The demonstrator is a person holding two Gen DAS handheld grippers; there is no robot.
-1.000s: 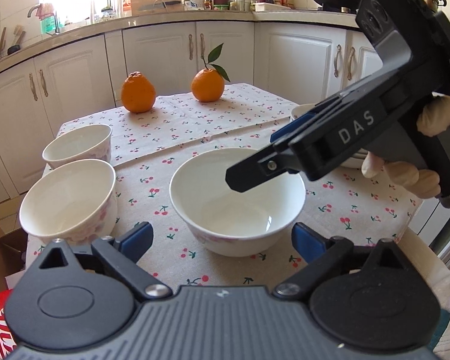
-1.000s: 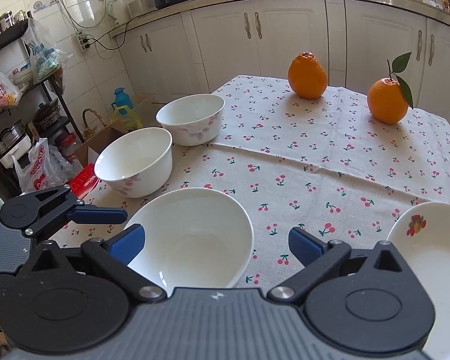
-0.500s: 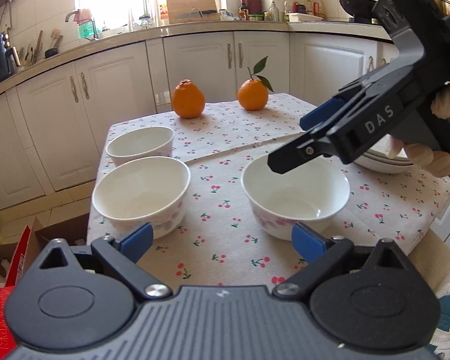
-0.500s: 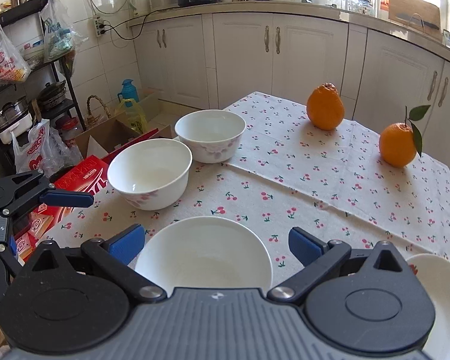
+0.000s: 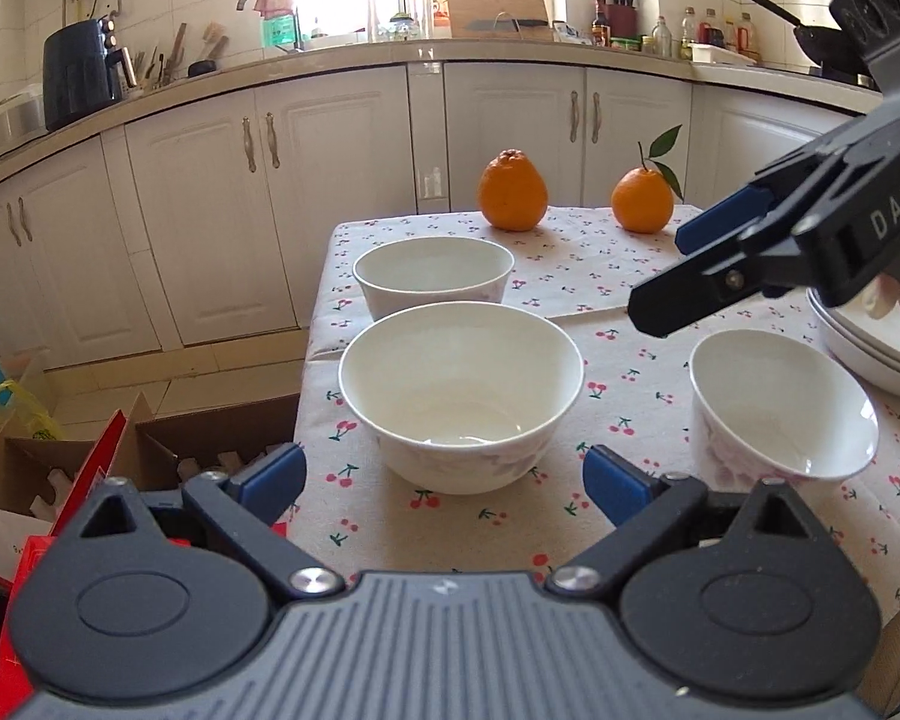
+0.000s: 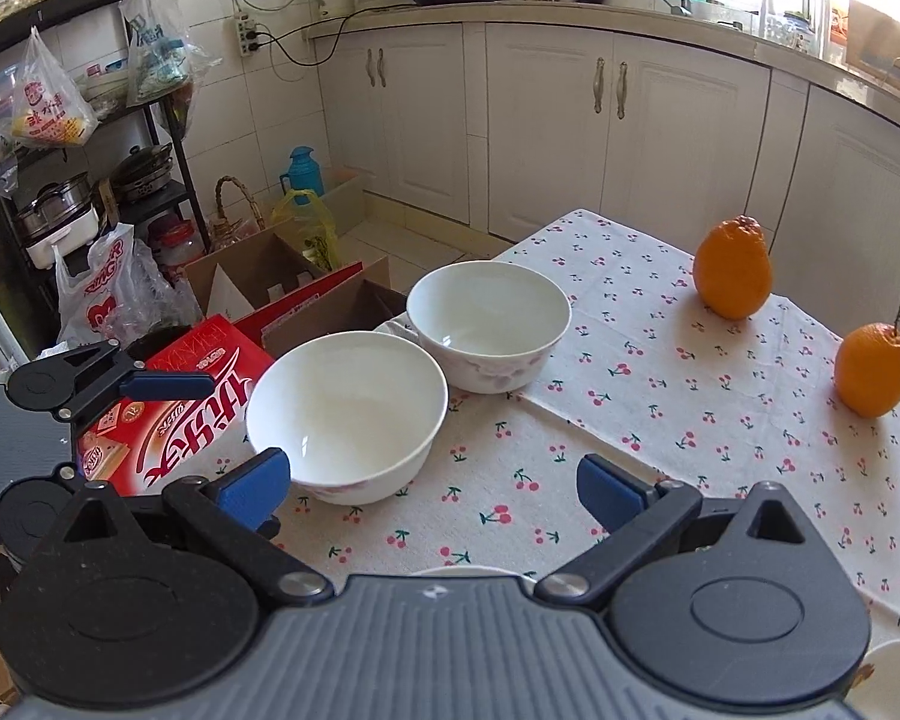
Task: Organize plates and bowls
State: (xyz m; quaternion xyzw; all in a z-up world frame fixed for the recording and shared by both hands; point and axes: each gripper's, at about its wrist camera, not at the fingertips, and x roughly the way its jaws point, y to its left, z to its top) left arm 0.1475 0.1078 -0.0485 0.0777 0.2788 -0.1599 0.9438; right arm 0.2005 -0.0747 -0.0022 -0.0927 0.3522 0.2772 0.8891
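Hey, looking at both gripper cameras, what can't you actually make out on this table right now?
- Stacked plates, left wrist view: cut off by the right edge and partly behind the right gripper; count unclear.
- Near bowl, right wrist view: only a rim sliver shows above the gripper body.
- Counter bottles: labels too small.

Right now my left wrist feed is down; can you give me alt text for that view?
The open left gripper faces a white ceramic bowl on a cherry-print tablecloth. A second white bowl sits behind it, a third white bowl to its right, and two oranges beyond. The right gripper reaches in from the right.
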